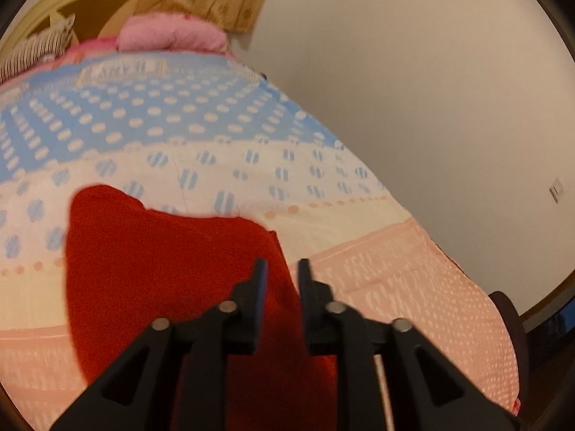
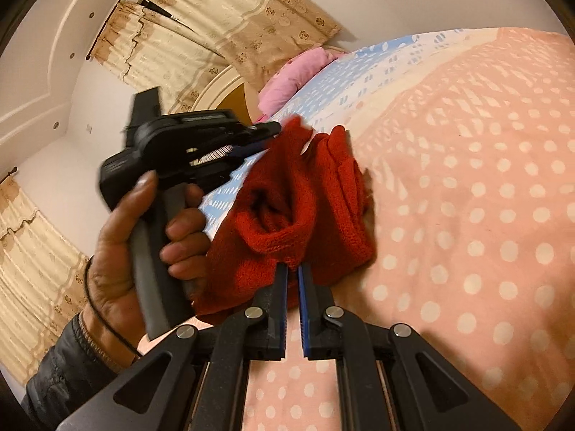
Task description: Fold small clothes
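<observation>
Bunched, fuzzy red knit garment (image 2: 298, 208)

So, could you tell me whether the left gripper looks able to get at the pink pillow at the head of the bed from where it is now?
Probably not without moving up the bed: the left gripper hangs over the red garment, and the pink pillow lies far beyond across bare bedspread. Nothing blocks the path.

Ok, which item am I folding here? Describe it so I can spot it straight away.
Look at the bed with its pink, white-dotted bedspread. On it, right ahead of the right gripper, lies the red knitted garment, bunched up. It is the only deep red thing there; the pillow behind is pale pink.
</observation>
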A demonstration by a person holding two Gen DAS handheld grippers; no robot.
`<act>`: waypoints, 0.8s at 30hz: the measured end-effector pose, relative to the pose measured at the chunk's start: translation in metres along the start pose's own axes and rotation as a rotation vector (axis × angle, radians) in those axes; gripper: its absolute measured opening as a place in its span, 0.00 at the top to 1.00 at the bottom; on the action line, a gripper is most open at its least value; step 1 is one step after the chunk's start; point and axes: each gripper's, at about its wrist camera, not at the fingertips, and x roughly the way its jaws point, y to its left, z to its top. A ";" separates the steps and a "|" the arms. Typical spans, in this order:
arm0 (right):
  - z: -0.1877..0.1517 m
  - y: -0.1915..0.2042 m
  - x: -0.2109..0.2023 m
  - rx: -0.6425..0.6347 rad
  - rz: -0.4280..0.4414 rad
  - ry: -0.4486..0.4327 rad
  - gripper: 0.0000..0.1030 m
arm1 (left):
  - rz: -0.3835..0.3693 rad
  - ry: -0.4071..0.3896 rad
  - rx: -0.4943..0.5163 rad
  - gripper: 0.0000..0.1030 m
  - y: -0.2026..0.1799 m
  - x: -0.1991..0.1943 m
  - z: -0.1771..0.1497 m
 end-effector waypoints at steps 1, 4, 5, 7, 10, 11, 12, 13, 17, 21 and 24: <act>-0.001 0.000 -0.001 0.003 0.000 -0.003 0.95 | -0.006 -0.011 0.003 0.70 0.001 -0.007 -0.001; -0.001 -0.004 -0.002 0.019 -0.002 -0.008 0.95 | 0.021 -0.068 0.024 0.48 0.011 -0.037 -0.019; -0.001 -0.004 -0.004 0.022 -0.005 -0.019 0.95 | 0.039 -0.081 0.034 0.44 0.015 -0.042 -0.024; -0.001 -0.004 -0.008 0.022 -0.008 -0.035 0.94 | 0.106 -0.111 0.059 0.42 0.027 -0.057 -0.044; -0.002 -0.004 -0.022 0.021 -0.022 -0.086 0.91 | 0.173 -0.149 0.046 0.38 0.050 -0.075 -0.074; -0.001 0.000 -0.029 0.001 -0.030 -0.111 0.89 | 0.182 -0.160 0.026 0.34 0.058 -0.080 -0.082; 0.001 0.003 -0.033 -0.016 -0.033 -0.120 0.78 | 0.187 -0.172 0.006 0.33 0.065 -0.084 -0.089; 0.005 0.008 -0.036 -0.047 -0.046 -0.125 0.63 | 0.178 -0.190 -0.024 0.32 0.074 -0.090 -0.099; 0.041 0.027 -0.032 -0.113 -0.045 -0.091 0.43 | 0.156 -0.188 -0.068 0.22 0.084 -0.086 -0.114; 0.078 0.042 0.005 -0.185 -0.096 0.023 0.43 | 0.178 -0.159 -0.057 0.20 0.080 -0.078 -0.118; 0.092 0.033 0.042 -0.140 -0.095 0.137 0.43 | 0.184 -0.164 -0.024 0.16 0.076 -0.079 -0.127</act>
